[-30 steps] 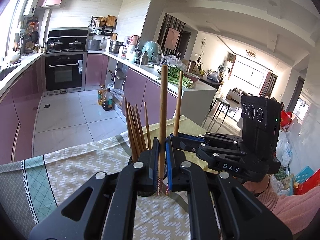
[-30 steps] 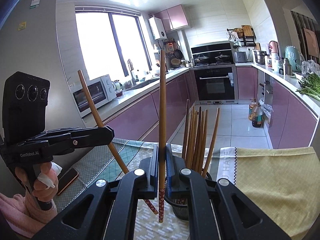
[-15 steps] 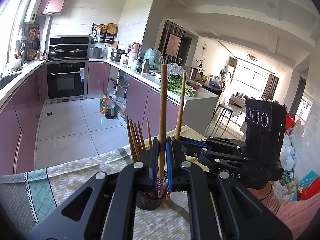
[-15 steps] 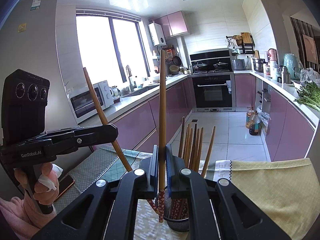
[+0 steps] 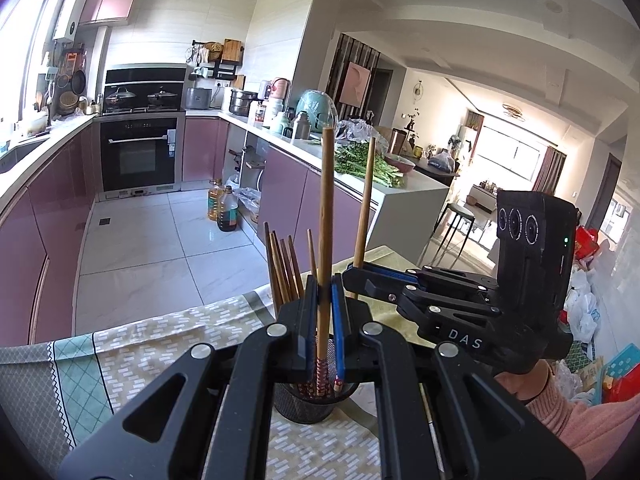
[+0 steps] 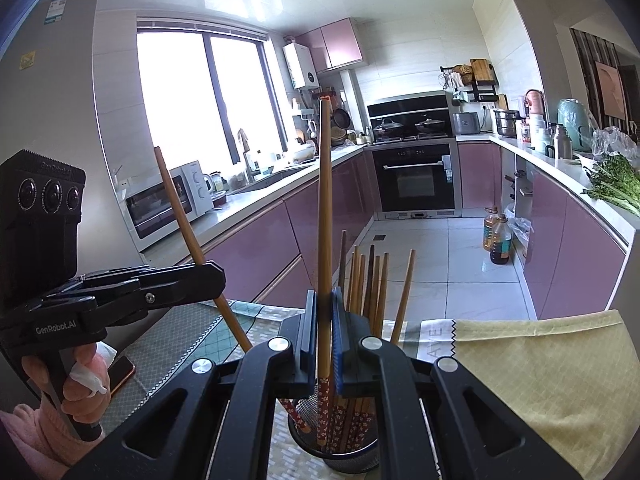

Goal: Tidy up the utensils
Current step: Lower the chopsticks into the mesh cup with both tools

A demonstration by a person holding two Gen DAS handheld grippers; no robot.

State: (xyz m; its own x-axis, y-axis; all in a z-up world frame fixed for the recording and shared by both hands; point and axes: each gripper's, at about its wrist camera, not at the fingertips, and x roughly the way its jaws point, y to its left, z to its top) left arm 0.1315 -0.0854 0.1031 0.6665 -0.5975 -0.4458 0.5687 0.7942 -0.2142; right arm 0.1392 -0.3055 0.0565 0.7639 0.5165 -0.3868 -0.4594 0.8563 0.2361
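Both grippers are loaded, one chopstick each.

Left gripper [image 5: 325,320]: fingers clamped on a chopstick [image 5: 325,216], held near upright. Its patterned lower end sits inside the mesh cup [image 5: 308,404], tip below the rim. I can't tell if it touches the bottom.

Right gripper [image 6: 323,332]: fingers clamped on its own chopstick [image 6: 324,216], also close to vertical, patterned end down in the cup [image 6: 352,458] among the others.

From the right wrist view, the left gripper [image 6: 208,280] comes in from the left side and its chopstick [image 6: 188,232] leans across at a diagonal, the lower end reaching the cup. From the left wrist view, the right gripper [image 5: 360,276] sits just to the right of mine, with its chopstick [image 5: 364,204] rising behind the finger tips.

Cup holds a loose bundle of chopsticks [image 6: 368,284] already, standing tips up and fanned slightly (I count about seven in the right view, not certain).

Cup stands on a patterned cloth [image 5: 132,360] on the counter. A yellow cloth [image 6: 540,380] lies to the right of it. A phone [image 6: 122,372] lies on the cloth near the person's left hand [image 6: 80,392], which has a tissue tucked in the grip. Pink sleeve [image 5: 592,424] visible behind the right gripper.
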